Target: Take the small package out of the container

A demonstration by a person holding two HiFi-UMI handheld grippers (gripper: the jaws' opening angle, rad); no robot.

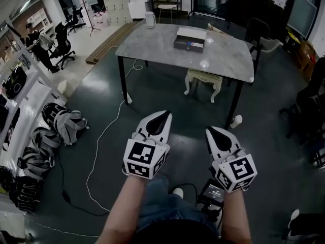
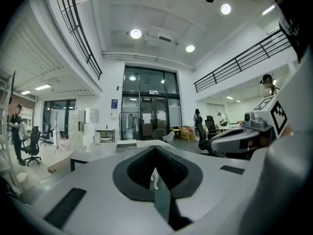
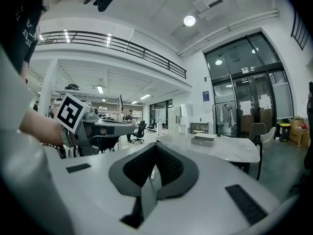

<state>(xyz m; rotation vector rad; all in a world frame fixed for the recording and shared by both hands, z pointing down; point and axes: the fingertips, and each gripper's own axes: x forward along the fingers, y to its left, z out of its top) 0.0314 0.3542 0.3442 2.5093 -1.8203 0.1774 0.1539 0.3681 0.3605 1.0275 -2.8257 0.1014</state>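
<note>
A flat grey box, the container (image 1: 190,38), lies on the far half of a grey marble table (image 1: 152,47) several steps ahead of me. No small package shows in any view. My left gripper (image 1: 163,114) and right gripper (image 1: 210,129) hang side by side over the dark floor, well short of the table, jaws pressed together with nothing between them. In the left gripper view the left gripper (image 2: 155,149) points toward the table and the container (image 2: 126,145). The right gripper (image 3: 155,148) also faces the container (image 3: 203,140).
A white stool (image 1: 204,80) stands under the table and a white jug (image 1: 150,19) sits at its far left corner. Backpacks (image 1: 66,123) and a white cable (image 1: 101,141) lie on the floor at left. A white cup (image 1: 236,121) stands by the table's right leg.
</note>
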